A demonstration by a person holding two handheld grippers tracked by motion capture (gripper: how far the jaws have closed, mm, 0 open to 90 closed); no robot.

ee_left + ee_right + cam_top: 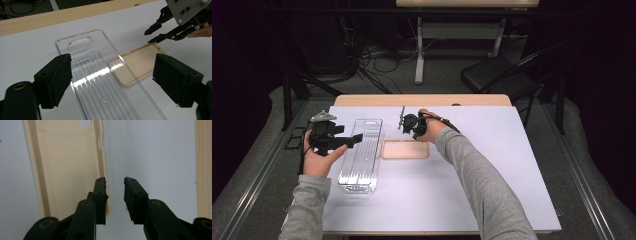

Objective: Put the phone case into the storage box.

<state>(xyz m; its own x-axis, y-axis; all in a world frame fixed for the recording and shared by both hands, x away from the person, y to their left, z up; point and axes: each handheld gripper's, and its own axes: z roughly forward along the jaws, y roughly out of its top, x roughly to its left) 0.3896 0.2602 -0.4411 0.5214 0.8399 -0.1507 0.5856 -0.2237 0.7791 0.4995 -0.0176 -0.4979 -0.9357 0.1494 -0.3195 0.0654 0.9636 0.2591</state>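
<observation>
Under the right tool [115, 183], one jaw hides the phone case [67, 165] edge.

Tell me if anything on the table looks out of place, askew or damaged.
Nothing looks damaged or spilled. The clear tray lies flat, and the beige phone case lies open side up right beside it; from the left gripper view its corner shows through the tray's rim, so they may overlap. The right gripper straddles the case's long edge without pressing.

Grey sleeves [484, 185]; black hand-held grippers, brass-ringed jaw pivots, one grey three-cornered plate.
</observation>
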